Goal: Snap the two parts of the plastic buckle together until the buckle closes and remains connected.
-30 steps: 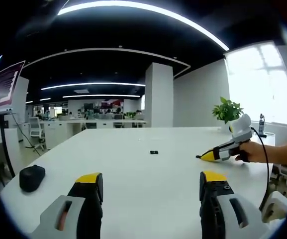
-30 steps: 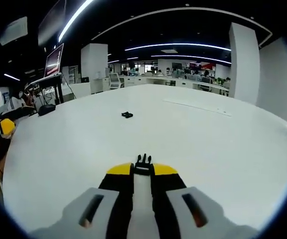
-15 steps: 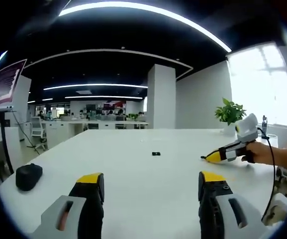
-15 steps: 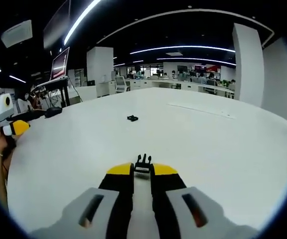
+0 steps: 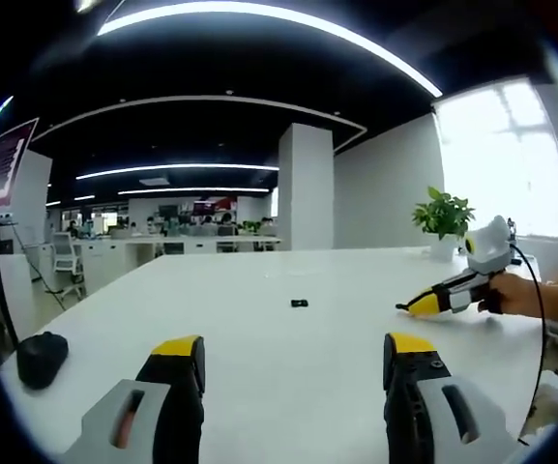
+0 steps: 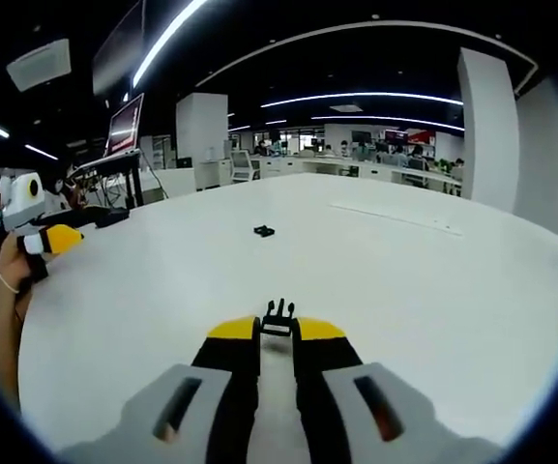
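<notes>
Right gripper view: right tool (image 6: 277, 332) pinched on pronged buckle half (image 6: 278, 315), prongs pointing forward. Socket half (image 6: 264, 231) lies loose on white table (image 6: 433, 290), straight ahead, slightly left, well apart. Left gripper view: left tool (image 5: 293, 353) spread, holding nothing; socket half (image 5: 299, 304) dead ahead, nearer this tool by judgement.

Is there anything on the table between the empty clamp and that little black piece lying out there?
Nothing: in the left gripper view, only bare white table lies between the open left gripper and the loose buckle part.
</notes>
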